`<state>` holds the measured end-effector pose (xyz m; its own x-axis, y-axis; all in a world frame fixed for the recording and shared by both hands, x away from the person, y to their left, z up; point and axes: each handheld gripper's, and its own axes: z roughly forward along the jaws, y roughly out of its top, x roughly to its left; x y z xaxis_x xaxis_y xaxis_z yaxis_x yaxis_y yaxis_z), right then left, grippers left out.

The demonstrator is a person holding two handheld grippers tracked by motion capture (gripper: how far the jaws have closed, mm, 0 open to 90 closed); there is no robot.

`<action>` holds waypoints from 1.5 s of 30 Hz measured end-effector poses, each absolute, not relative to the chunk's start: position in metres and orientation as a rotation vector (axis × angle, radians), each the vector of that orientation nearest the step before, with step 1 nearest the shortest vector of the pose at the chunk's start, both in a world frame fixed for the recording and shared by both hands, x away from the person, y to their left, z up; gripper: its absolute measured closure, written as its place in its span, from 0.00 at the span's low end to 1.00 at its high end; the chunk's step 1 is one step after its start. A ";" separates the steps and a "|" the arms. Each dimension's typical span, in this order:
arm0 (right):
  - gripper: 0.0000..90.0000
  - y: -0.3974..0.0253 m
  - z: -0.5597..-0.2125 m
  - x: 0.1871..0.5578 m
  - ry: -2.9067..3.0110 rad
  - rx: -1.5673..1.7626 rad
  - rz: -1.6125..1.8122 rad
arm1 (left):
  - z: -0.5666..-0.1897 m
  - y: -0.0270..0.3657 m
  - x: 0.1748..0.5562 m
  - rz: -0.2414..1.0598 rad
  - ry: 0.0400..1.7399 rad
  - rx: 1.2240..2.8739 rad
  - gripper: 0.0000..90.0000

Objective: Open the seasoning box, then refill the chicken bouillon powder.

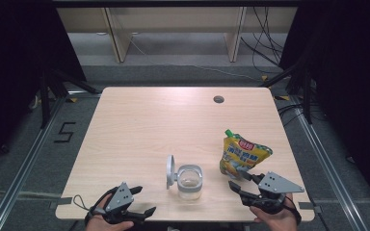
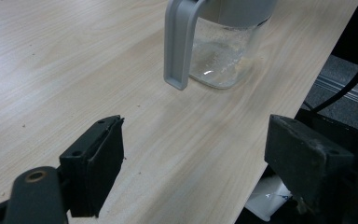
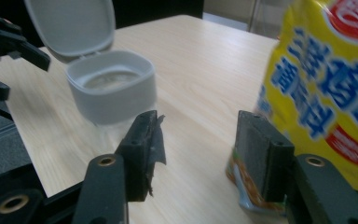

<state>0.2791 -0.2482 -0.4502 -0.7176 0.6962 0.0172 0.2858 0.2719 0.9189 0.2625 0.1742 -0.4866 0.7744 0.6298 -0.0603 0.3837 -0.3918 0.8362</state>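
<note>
The right gripper has its jaws spread wide and empty, just beside the base of the yellow spout pouch. The left gripper is likewise wide and empty at the table near edge. The clear jar stands between them, its grey lid flipped upright.

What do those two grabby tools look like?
Both are black with two blocky jaws. The left tool and the right tool each carry a grey three-cornered plate with small dark holes on top. A thin black cable loops beside the left one. Brass-coloured rivets sit in the jaw arms.
</note>
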 end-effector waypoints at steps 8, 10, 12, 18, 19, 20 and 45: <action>0.45 -0.274 -0.464 0.278 2.156 0.924 1.415 | -0.486 0.175 0.265 0.338 0.754 2.017 0.21; 0.40 -0.277 -0.467 0.274 2.150 0.997 1.402 | -0.485 0.175 0.265 0.345 0.755 2.032 0.21; 0.38 -0.282 -0.470 0.278 2.132 0.999 1.400 | -0.486 0.174 0.265 0.347 0.761 2.022 0.21; 0.30 -0.285 -0.477 0.281 2.180 0.991 1.391 | -0.486 0.172 0.266 0.331 0.757 2.035 0.21; 0.27 -0.286 -0.478 0.282 2.191 0.967 1.361 | -0.487 0.171 0.265 0.336 0.759 2.014 0.21; 0.25 -0.283 -0.479 0.281 2.192 1.019 1.362 | -0.487 0.171 0.265 0.336 0.753 2.022 0.21; 0.18 -0.294 -0.488 0.312 2.094 0.959 1.363 | -0.488 0.172 0.264 0.322 0.736 2.032 0.22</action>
